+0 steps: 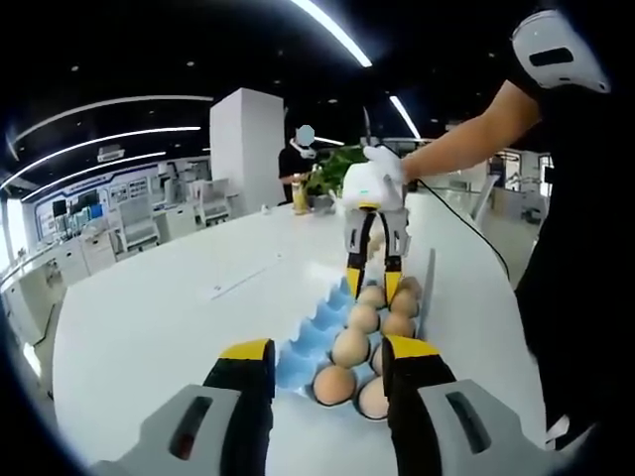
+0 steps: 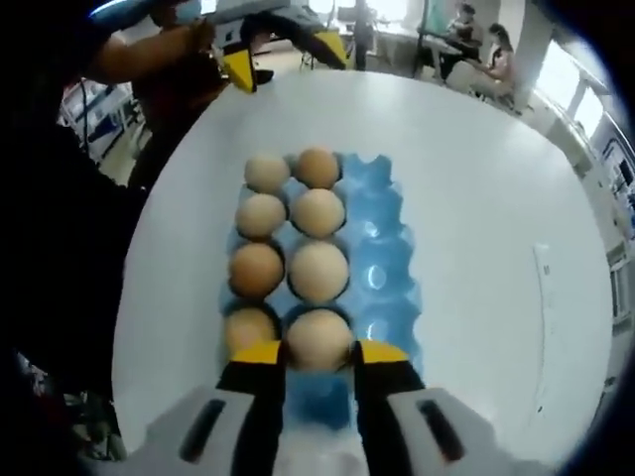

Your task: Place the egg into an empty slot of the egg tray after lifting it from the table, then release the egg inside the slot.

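A blue egg tray (image 2: 382, 248) lies on a white table (image 2: 476, 178). Eggs fill its left and middle columns, and the right column is bare. My right gripper (image 2: 318, 355) has its jaws against both sides of a tan egg (image 2: 317, 337) that rests in the nearest slot of the middle column. The left gripper view has that gripper (image 1: 374, 285) standing over the tray's far end (image 1: 337, 297), with the egg (image 1: 372, 296) between its tips. My left gripper (image 1: 328, 349) hangs open above the tray's near end, holding nothing. Its yellow tips (image 2: 283, 58) show beyond the tray.
A person in black stands at the table's edge (image 1: 575, 248), an arm (image 2: 149, 55) reaching in. A thin strip (image 2: 542, 273) lies on the table past the tray's bare column. A yellow bottle (image 1: 299, 198) and a plant (image 1: 332, 174) stand at the far side.
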